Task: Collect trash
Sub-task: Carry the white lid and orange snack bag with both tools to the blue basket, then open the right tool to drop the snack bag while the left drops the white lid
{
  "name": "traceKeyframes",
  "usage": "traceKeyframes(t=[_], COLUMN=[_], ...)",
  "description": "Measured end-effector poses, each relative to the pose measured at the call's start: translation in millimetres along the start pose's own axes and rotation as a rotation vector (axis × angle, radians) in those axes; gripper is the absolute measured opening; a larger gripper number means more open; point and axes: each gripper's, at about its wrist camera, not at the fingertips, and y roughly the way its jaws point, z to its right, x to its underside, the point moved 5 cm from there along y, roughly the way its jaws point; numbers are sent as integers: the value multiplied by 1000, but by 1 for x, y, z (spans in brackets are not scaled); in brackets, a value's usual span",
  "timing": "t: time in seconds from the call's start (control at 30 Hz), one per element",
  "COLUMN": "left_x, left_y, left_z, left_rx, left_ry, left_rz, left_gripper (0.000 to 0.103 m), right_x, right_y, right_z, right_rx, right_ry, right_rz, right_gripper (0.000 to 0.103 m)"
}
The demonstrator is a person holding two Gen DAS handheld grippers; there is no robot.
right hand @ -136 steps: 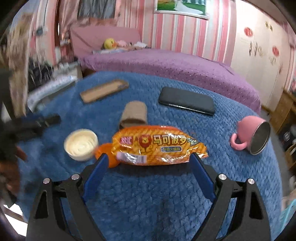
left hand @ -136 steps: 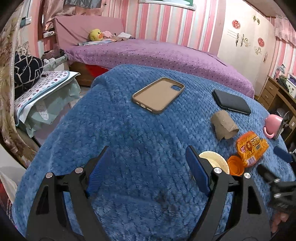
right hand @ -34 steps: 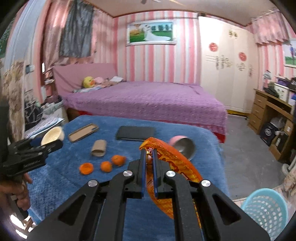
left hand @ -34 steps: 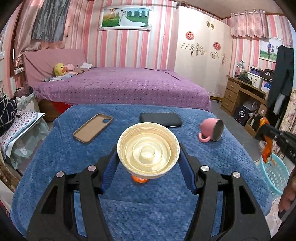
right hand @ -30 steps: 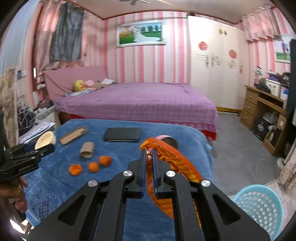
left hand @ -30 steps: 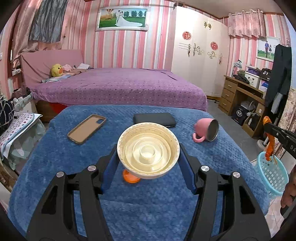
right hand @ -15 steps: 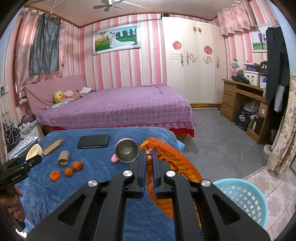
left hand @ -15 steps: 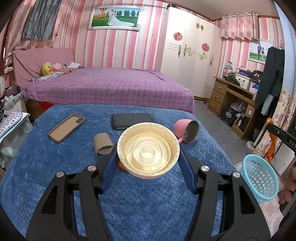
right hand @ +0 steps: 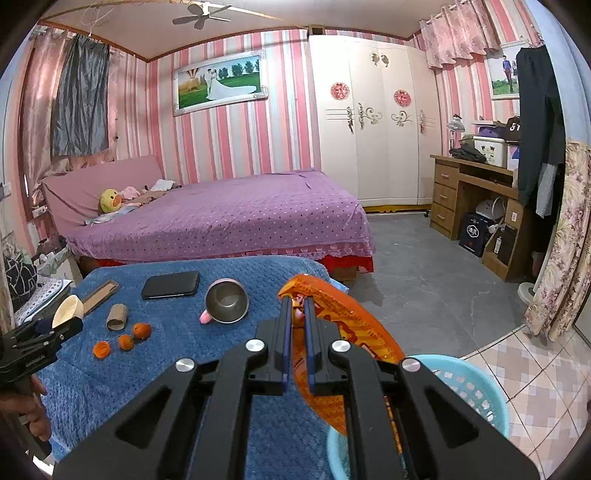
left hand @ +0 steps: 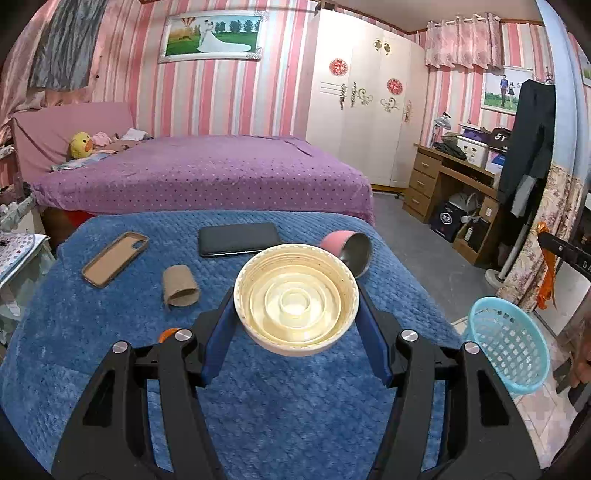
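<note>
While the left claw point(left hand: 295, 325) clamps the light, rigid plastic lid point(left hand: 295, 299) across its rim, the right claw point(right hand: 299, 325) pinches the thin, slippery orange snack wrapper point(right hand: 332, 332) by its top edge, above the blue basket point(right hand: 469, 384).

A home bedroom, plainly: pink-and-white striped wallpaper point(right hand: 229, 144), wide bed under a purple dotted bedspread point(right hand: 236, 218) with a yellow plush duck point(right hand: 110, 201) at the pillow end, framed wedding photograph point(right hand: 218, 83) above, white wardrobe with red paper ornaments point(right hand: 373, 122), wooden drawer desk (cluttered on top) point(right hand: 469, 192), ceiling fan point(right hand: 201, 18).
</note>
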Motion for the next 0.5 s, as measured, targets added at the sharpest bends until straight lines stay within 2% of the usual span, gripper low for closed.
traceKeyframes(t=[0.2, 0.33, 0.47, 0.5], left_x=[-4, -6, -7, -7], left_y=[4, 12, 18, 21], left_z=[35, 72, 113, 126], left_rx=[60, 108, 148, 162], left_ry=[11, 24, 65, 79], left_rz=[-10, -20, -32, -37], left_gripper=[60, 60, 60, 60], right_x=[-2, 2, 8, 9], right_y=[-1, 1, 6, 7], right_z=[23, 36, 51, 56], right_rx=[8, 13, 44, 55], right_ry=[63, 86, 102, 106], right_rz=[-14, -25, -43, -46], right_gripper=[7, 8, 12, 20])
